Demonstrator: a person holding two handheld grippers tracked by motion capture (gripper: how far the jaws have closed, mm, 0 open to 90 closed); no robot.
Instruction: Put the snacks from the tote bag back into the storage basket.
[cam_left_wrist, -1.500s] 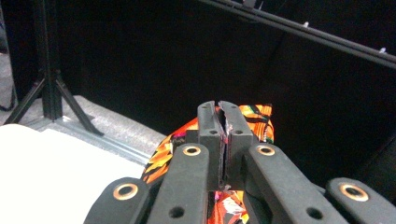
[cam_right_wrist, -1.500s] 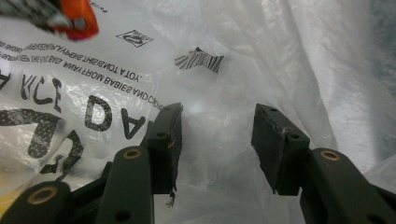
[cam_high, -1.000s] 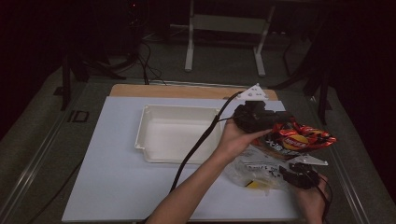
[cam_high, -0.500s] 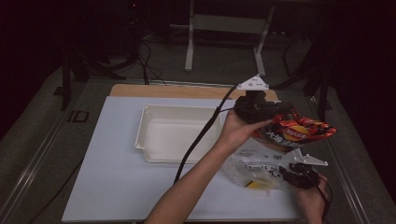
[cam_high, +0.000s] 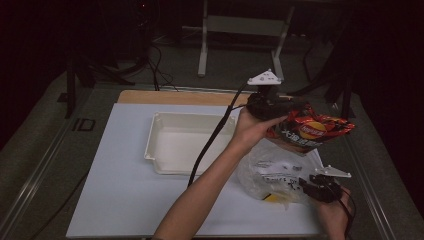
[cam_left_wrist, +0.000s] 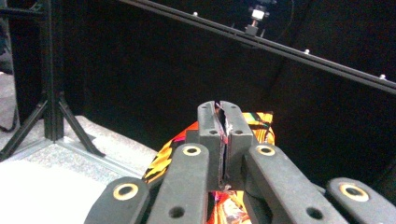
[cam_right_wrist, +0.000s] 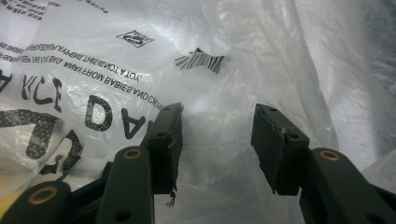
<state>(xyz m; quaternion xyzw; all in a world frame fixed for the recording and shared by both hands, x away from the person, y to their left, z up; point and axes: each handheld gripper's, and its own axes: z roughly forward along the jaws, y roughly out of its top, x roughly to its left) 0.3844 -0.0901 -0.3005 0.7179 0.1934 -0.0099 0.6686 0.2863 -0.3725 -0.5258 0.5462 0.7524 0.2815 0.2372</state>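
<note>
The left claw (cam_high: 280, 107) is pinched tight on the edge of the red chip bag (cam_high: 312, 131), which hangs above the clear plastic bag (cam_high: 272, 172) on the worktop (cam_high: 125, 200). Just below, the right claw (cam_high: 312, 187), spread, sits at the plastic. The white tray (cam_high: 187, 142) lies to the left.

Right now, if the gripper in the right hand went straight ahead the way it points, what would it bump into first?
Most likely the clear plastic bag. The right gripper has its jaws apart and aimed right at the bag's crinkled, printed film, which looks very close ahead. Exactly how close is hard to judge.
</note>
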